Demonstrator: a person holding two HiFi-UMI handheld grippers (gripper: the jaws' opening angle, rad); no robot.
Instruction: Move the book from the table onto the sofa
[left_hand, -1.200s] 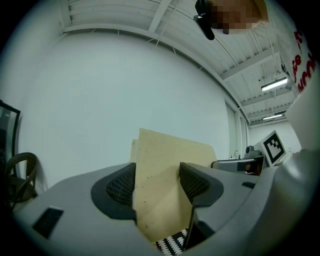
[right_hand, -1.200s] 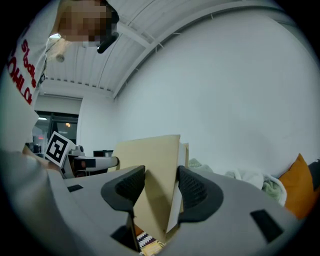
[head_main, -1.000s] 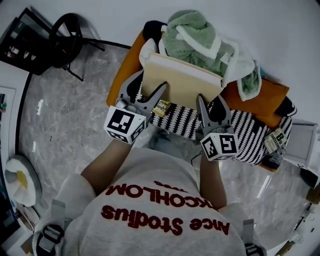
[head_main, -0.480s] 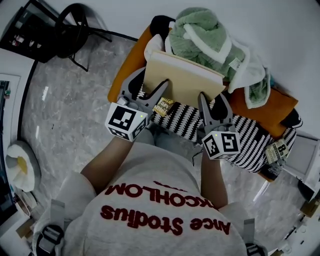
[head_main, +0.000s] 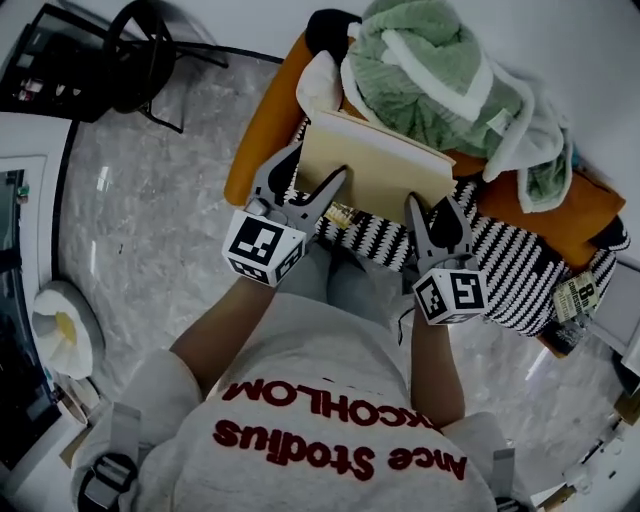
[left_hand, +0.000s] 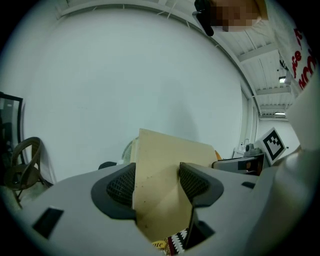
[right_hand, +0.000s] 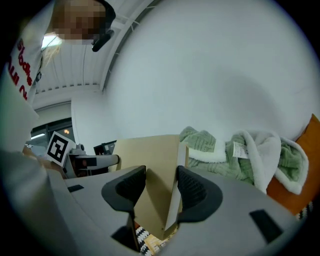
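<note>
One book (head_main: 378, 172), clamped between left tool (head_main: 320, 162), right tool (head_main: 430, 204)

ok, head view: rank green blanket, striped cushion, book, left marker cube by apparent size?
1-2. green blanket, striped cushion: too alike to rank; cushion partly covered.
3. book
4. left marker cube, despite being nearest.

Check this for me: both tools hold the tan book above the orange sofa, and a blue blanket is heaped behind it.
Wrong colour: the blanket is green with white trim, not blue, as the head view shows. The rest stands: the left tool and right tool both hold the tan book above the orange sofa.
</note>
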